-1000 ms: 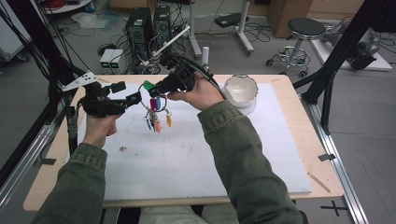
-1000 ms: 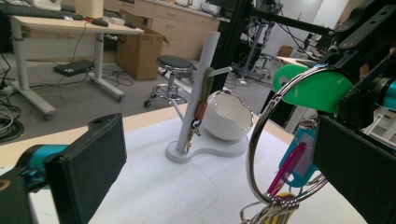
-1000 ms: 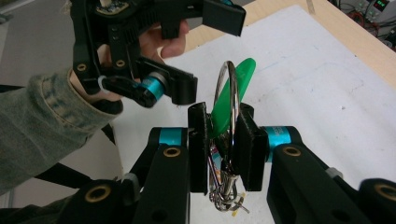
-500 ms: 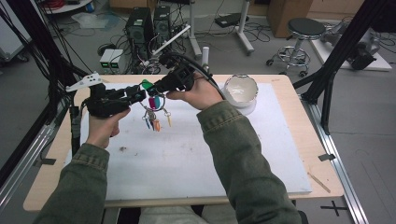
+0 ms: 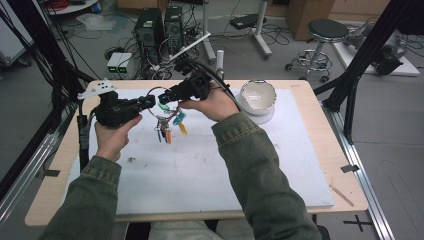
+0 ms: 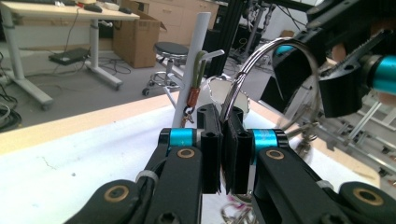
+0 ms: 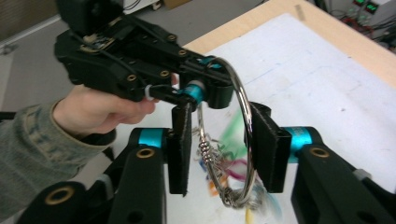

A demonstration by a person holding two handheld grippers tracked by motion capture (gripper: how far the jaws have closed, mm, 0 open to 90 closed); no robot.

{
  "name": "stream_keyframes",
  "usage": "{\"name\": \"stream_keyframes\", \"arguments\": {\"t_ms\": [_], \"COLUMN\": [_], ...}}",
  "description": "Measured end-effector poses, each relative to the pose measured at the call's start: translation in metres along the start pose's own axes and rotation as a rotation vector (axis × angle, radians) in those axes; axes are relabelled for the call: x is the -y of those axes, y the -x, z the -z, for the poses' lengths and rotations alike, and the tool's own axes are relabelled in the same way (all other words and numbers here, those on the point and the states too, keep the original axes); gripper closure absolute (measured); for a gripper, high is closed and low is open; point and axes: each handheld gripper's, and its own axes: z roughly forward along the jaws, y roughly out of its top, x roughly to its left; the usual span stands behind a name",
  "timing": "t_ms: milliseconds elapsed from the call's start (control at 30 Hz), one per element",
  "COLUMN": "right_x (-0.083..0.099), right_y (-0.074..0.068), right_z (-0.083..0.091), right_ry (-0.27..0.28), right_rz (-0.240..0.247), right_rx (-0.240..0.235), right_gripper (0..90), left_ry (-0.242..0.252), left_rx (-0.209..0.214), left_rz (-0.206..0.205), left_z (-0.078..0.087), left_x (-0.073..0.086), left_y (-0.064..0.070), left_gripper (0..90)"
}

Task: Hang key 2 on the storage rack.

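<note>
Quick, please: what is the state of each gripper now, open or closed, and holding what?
Left gripper: closed on the metal ring.
Right gripper: open, fingers either side of the ring, not clamping it.

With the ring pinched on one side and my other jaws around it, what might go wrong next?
1. The left gripper pinches only the thin wire of the metal ring, so a tug may twist it out.
2. The right gripper stands open around the ring, so closing off-centre might catch the coiled part or push the ring sideways.
3. The coloured tags dangle below and could snag or swing.
</note>
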Motion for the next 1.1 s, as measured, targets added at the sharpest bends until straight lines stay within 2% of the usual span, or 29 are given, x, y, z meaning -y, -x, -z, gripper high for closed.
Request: {"name": "stream_keyframes", "arguments": {"t_ms": [133,300,367,467,633,667,700,900,967,1100], "right_x": [0.003,0.009,0.012,0.017,0.03,0.032,0.034,0.049,0.054,0.067], "right_y": [0.002,0.005,0.006,0.01,0.016,0.017,0.019,0.027,0.028,0.029], "right_z": [0.002,0.007,0.01,0.013,0.019,0.021,0.022,0.032,0.035,0.04], "right_ry": [0.02,0.046,0.06,0.064,0.098,0.109,0.117,0.151,0.171,0.172], "right_rz": [-0.002,-0.012,-0.026,-0.053,-0.072,-0.073,-0.07,-0.103,-0.113,-0.107], "right_rx": [0.025,0.053,0.079,0.079,0.146,0.159,0.168,0.221,0.234,0.264], "right_gripper": [42.9,27.5,20.9,12.4,7.9,2.2,1.5,1.5,1.5,1.4], "left_ry": [-0.005,-0.007,-0.005,0.001,0.016,0.02,0.021,0.037,0.044,0.054], "left_rx": [-0.007,-0.016,-0.025,-0.044,-0.078,-0.088,-0.096,-0.115,-0.134,-0.16], "left_rz": [-0.011,-0.015,-0.01,-0.002,0.008,0.011,0.012,0.025,0.026,0.034], "left_z": [-0.001,-0.002,-0.001,-0.001,-0.001,-0.001,-0.001,0.001,0.001,0.001], "left_x": [0.0,-0.001,-0.001,-0.001,-0.001,-0.002,-0.002,-0.002,-0.002,-0.002], "left_y": [0.002,0.002,0.002,0.0,-0.003,-0.003,-0.003,-0.005,-0.005,-0.005], "left_gripper": [86.4,86.4,86.6,86.7,86.6,86.6,86.6,86.6,86.6,86.5]}}
